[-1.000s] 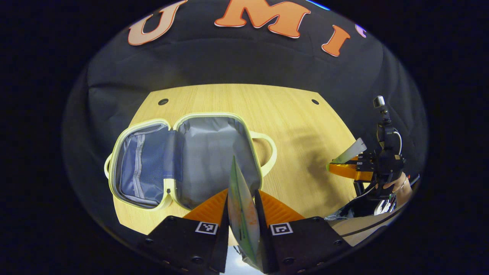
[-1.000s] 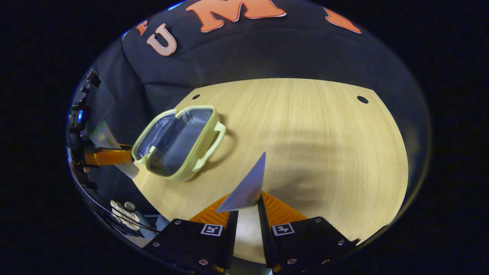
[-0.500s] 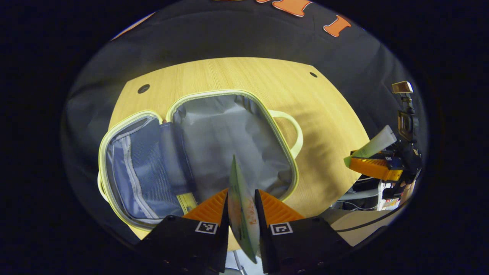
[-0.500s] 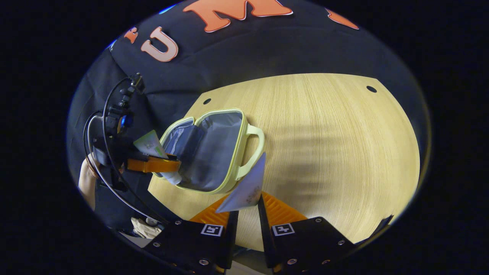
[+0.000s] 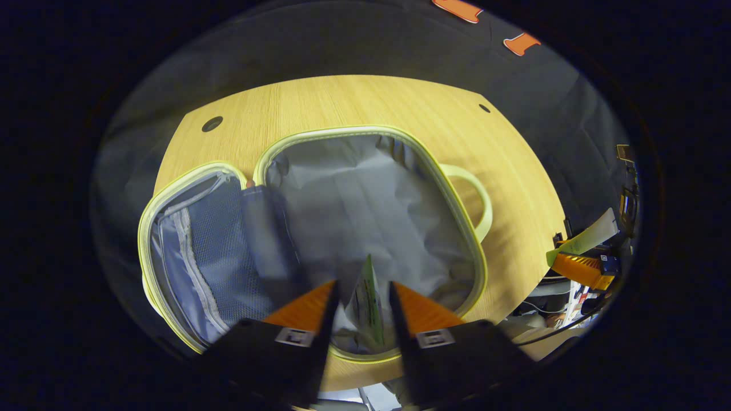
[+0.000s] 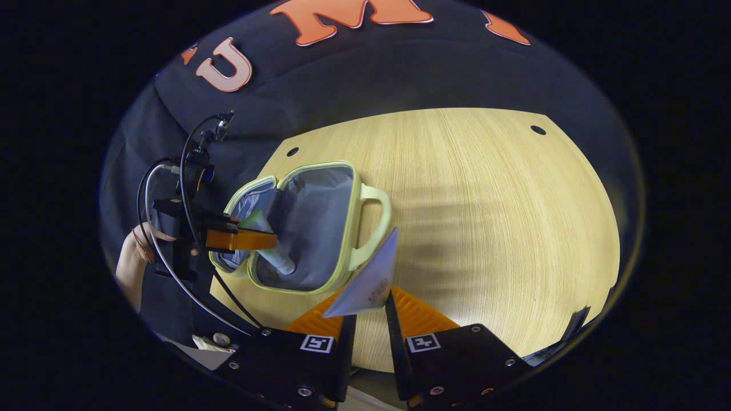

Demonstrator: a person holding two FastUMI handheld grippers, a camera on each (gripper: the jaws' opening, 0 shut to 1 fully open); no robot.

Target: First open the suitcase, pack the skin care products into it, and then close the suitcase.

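Now | one suitcase [image 5: 365,222] open | two tubes: left fingers [image 5: 361,297] parted around one [image 5: 368,297], right fingers [image 6: 368,308] gripping other [image 6: 368,282]

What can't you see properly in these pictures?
- Left gripper view: the green tube has its lower end hidden between the left gripper fingers; print too small.
- Right gripper view: the pale tube has its bottom hidden by the right gripper.
- Suitcase: its near corner is covered by the left gripper.
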